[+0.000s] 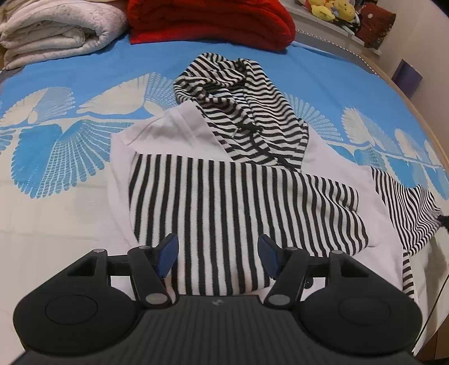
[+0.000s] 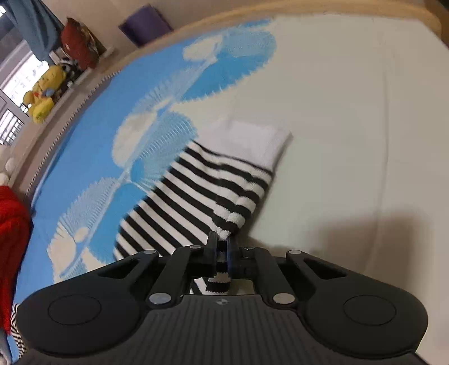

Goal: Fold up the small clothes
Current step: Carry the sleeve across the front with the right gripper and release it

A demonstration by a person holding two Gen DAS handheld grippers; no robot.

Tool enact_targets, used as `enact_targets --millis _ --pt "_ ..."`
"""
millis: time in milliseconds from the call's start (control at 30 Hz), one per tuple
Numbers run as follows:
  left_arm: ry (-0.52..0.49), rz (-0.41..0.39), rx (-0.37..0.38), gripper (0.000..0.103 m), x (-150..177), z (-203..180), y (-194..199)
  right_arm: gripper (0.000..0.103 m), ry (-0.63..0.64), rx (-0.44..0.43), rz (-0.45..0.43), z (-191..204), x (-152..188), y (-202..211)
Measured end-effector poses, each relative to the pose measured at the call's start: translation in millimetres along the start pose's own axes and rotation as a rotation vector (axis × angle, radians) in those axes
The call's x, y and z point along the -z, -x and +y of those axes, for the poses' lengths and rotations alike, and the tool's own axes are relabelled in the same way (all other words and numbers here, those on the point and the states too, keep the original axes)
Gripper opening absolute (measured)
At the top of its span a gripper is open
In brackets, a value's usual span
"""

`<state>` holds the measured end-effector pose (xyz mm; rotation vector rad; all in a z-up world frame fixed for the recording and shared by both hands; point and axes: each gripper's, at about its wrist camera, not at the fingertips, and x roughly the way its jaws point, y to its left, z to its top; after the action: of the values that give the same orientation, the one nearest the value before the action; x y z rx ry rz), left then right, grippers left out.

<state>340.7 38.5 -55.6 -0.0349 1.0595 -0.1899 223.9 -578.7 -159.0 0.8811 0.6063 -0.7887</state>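
- Black-and-white striped knit hooded top with plain white panels (image 1: 238, 191): lying spread out on the bed, hood (image 1: 224, 84) pointing toward the far end, one striped sleeve (image 1: 252, 202) folded across the body, the other sleeve (image 2: 196, 202) stretching out to the side, its white cuff (image 2: 252, 143) resting on the cream part of the cover.
- Blue and cream bedspread with a fan-leaf print (image 1: 70, 157): covering the bed and carrying the garment.
- Left gripper (image 1: 218, 257): hovering over the lower hem of the top, blue-padded fingers (image 1: 168, 252) standing well apart, nothing between them.
- Right gripper (image 2: 221, 247): pinching a bunched fold of the striped sleeve, fingers drawn nearly together on the fabric.
- Folded cream blanket (image 1: 56, 31) and folded red blanket (image 1: 210, 22): sitting side by side at the far end of the bed.
- Yellow plush toys (image 1: 331, 9): sitting on a ledge beyond the bed edge.
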Motion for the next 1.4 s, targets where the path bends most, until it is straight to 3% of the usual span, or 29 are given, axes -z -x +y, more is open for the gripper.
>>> enact_targets --millis 167,233,300,367,433,500,600,700,767,833,900,967,1000,1033,1100,1233,1400 --pt "0.036 -0.017 -0.012 0.068 -3 16 8 0.005 0.218 -0.051 -0.161 71 17 47" --pt "0.058 -0.028 -0.019 0.068 -5 26 13 0.005 0.393 -0.136 -0.25 117 47 78" --pt "0.089 -0.034 -0.025 0.068 -7 37 17 0.005 0.596 -0.32 -0.291 163 97 118" --pt "0.136 -0.039 -0.023 0.068 -10 49 21 0.005 0.759 -0.582 -0.226 195 152 154" --pt "0.189 -0.041 -0.012 0.068 -14 62 24 0.006 0.895 -0.81 -0.034 217 203 174" --pt "0.229 -0.043 0.003 0.068 -18 71 27 0.007 0.985 -0.905 0.172 227 244 181" --pt "0.265 -0.048 0.012 0.068 -21 81 31 0.009 0.944 -0.833 0.382 230 262 176" --pt "0.276 -0.046 0.019 0.067 -22 84 31 0.018 0.855 -0.659 0.403 232 245 179" --pt "0.283 -0.041 0.024 0.067 -22 84 27 0.025 0.791 -0.601 0.397 230 227 184" --pt "0.292 -0.028 0.02 0.065 -20 82 20 0.032 0.734 -0.608 0.366 219 219 191" --pt "0.3 -0.023 0.027 0.052 -19 81 13 0.038 0.717 -0.629 0.315 211 215 184" --pt "0.293 -0.015 0.035 0.045 -18 76 6 0.039 0.736 -0.568 0.303 204 224 164" --pt "0.288 -0.011 0.04 0.044 -18 72 2 0.04 0.74 -0.495 0.342 208 230 152" --pt "0.283 -0.011 0.047 0.044 -19 68 -1 0.04 0.714 -0.481 0.387 211 232 142" --pt "0.268 -0.01 0.057 0.044 -21 59 -8 0.039 0.67 -0.531 0.466 220 234 126" --pt "0.27 0.004 0.055 0.044 -26 45 -26 0.04 0.735 -0.49 0.457 230 241 112" --pt "0.303 -0.01 0.033 0.044 -34 45 -29 0.04 0.78 -0.486 0.549 233 270 90"
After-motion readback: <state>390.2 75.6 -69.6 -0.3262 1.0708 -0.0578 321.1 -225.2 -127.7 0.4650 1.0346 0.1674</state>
